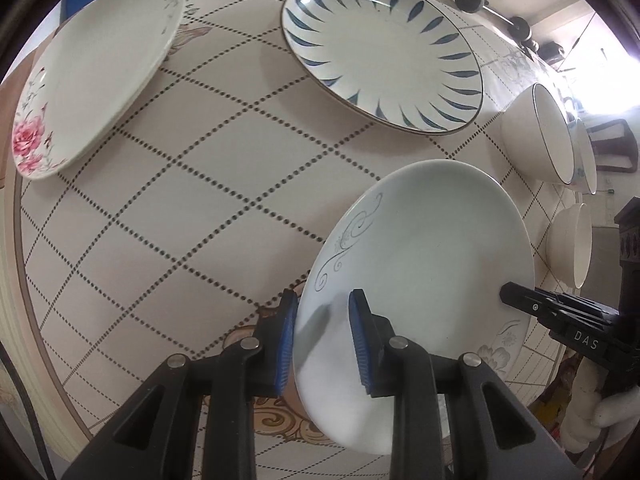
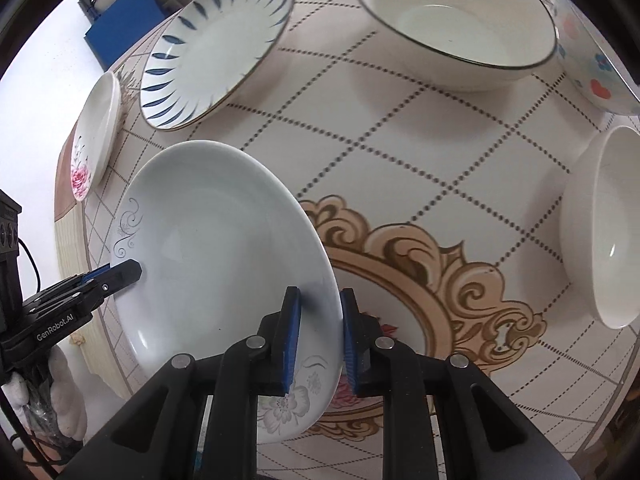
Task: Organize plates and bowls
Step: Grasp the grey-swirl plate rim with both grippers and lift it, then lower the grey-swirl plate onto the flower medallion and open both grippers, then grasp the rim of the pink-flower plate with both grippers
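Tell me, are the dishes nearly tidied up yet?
Not yet. Nothing looks stacked. Both the left gripper and the right gripper pinch the pale swirl plate. The blue-striped plate, rose plate and three bowls, including the dark-rimmed bowl, sit apart.

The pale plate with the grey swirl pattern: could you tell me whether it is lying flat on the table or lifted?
Lifted and tilted: the pale plate is held by its rim between the left gripper and right gripper, with the tablecloth visible beneath its raised edge.
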Available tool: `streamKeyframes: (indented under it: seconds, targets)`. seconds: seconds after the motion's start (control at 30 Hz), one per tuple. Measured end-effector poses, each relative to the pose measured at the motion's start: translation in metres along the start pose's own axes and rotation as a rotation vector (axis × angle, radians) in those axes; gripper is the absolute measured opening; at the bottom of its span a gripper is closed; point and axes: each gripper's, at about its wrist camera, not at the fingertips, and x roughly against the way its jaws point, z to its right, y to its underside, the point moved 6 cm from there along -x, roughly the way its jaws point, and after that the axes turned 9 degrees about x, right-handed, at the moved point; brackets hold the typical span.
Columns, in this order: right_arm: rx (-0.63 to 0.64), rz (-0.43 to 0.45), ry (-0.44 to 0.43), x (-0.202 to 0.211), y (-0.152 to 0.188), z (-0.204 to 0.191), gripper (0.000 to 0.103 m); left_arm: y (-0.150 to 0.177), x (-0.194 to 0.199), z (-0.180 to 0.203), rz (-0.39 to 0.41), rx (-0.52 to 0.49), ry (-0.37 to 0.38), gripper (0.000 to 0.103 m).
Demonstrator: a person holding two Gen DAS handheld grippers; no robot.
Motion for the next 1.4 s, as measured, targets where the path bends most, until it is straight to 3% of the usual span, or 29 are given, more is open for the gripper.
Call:
streamKeyframes:
  seconds: [0.2, 0.37, 0.5, 0.7, 0.83, 1.0, 1.17, 1.27, 1.4]
  targets:
    - [-0.029, -0.006, 0.024, -0.002, 0.004, 0.04, 0.021, -0.004, -0.037, 0.0, -0.019, -0.014, -0.043, 0.024]
    - [-0.023, -0.007, 0.031, -0.006, 0.006, 0.048, 0.021, 0.004, -0.031, -0.006, -0.014, -0.004, -0.059, 0.023]
    - [-0.018, -0.014, 0.024, -0.009, 0.008, 0.049, 0.021, 0.011, -0.036, 0.014, -0.002, 0.024, -0.067, 0.023]
    - [0.001, -0.009, 0.068, 0.001, 0.009, 0.046, 0.021, 0.018, 0.013, 0.001, 0.12, 0.092, -0.118, 0.025]
    - [0.019, 0.036, 0.048, 0.03, 0.009, 0.039, 0.025, 0.017, 0.057, -0.021, 0.21, 0.172, -0.101, 0.027]
    - [0.154, 0.121, 0.016, 0.069, -0.008, -0.002, 0.069, 0.005, 0.097, -0.053, 0.32, 0.28, -0.113, 0.036]
    - [0.21, 0.204, -0.112, 0.083, -0.052, -0.082, 0.095, -0.018, 0.113, -0.104, 0.321, 0.376, -0.032, 0.036]
    - [0.225, 0.248, -0.176, 0.079, -0.083, -0.134, 0.1, -0.039, 0.123, -0.141, 0.343, 0.427, -0.021, 0.036]
    - [0.281, 0.239, -0.113, 0.059, -0.127, -0.191, 0.1, -0.072, 0.127, -0.191, 0.342, 0.469, 0.011, 0.036]
